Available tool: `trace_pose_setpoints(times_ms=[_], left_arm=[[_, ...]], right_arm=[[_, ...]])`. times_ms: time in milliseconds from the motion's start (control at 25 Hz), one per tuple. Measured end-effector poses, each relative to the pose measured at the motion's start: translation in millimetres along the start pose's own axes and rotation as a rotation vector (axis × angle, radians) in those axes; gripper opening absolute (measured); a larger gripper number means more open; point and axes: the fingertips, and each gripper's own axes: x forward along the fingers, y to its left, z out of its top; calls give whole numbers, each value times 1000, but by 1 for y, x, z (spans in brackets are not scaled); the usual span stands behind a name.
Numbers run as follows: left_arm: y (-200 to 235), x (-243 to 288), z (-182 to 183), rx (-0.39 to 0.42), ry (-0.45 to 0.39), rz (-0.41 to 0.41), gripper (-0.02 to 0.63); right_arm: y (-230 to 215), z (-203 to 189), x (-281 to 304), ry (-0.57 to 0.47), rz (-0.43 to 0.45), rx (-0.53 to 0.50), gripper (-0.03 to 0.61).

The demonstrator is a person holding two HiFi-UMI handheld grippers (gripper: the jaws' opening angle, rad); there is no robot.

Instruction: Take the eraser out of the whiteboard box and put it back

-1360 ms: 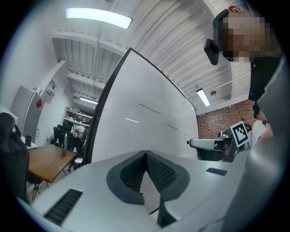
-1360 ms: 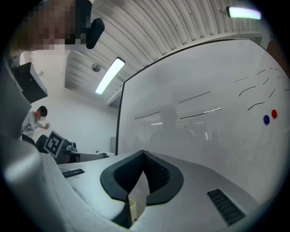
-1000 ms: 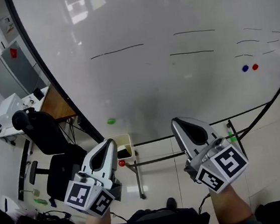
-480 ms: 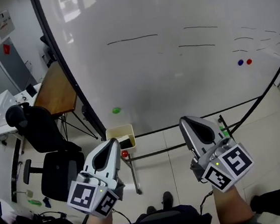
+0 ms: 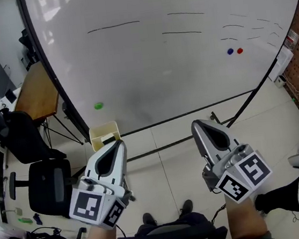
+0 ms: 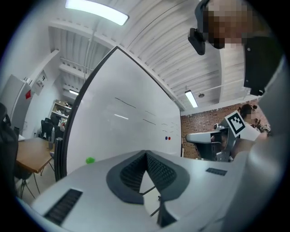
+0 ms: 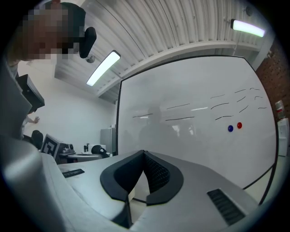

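A: Where is the eraser?

B: Not yet out, I judge. There is a dark shape in the pale whiteboard box [image 5: 101,132] at the foot of the whiteboard [image 5: 161,82], though it is too small to be sure that it is the eraser. The box lies at about ten o'clock from the tip of the left gripper [image 5: 116,146], close to it in the head view.

A: And the jaws?

B: Both pairs are pressed together, with nothing between them. The right gripper [image 5: 198,128] is off at three o'clock, well apart from the box.

A: So what could go wrong?

B: Closed jaws reaching the box would shove it, not grasp. It looks light and seems to hang at the board's lower edge, so a nudge could tip it or drop it to the floor. The left gripper also covers the box's near rim from above, so a half-blind reach might pinch the wall instead of the eraser. And the green magnet [image 5: 98,105] at twelve o'clock above the box could be brushed off.
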Motion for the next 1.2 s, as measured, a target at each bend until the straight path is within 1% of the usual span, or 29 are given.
trace_pose_setpoints(times_ms=[120,280,400,480,600,720,840,960,1080,1200], left_arm=[[-28,5,3,11,-4,8,34],[-66,23,9,40,-39,72,34],[-96,35,9,14,-54,114,34],[-122,48,7,11,-52,118,34],[-160,68,6,-10,-59,111,34],[-181,76,-1,-28,-47,115,34],[-188,78,-4,-34,-44,122,34],[-192,77,-6,-33,-41,111,34],[-193,70,-5,-19,-28,90,34],[-189,63,-2,-1,-27,73,34]], right_arm=[[-14,7,-28,-15,7,4,25],[-42,18,-65,-40,77,-7,25],[-63,25,-92,-38,137,-27,25],[-84,31,-112,-48,155,-43,25],[-123,37,-137,-59,143,-18,23],[-147,34,-154,-52,132,8,25],[-156,32,-162,-47,128,13,25],[-160,31,-166,-50,115,2,23],[-162,27,-172,-56,75,28,23],[-165,25,-176,-52,23,0,22]])
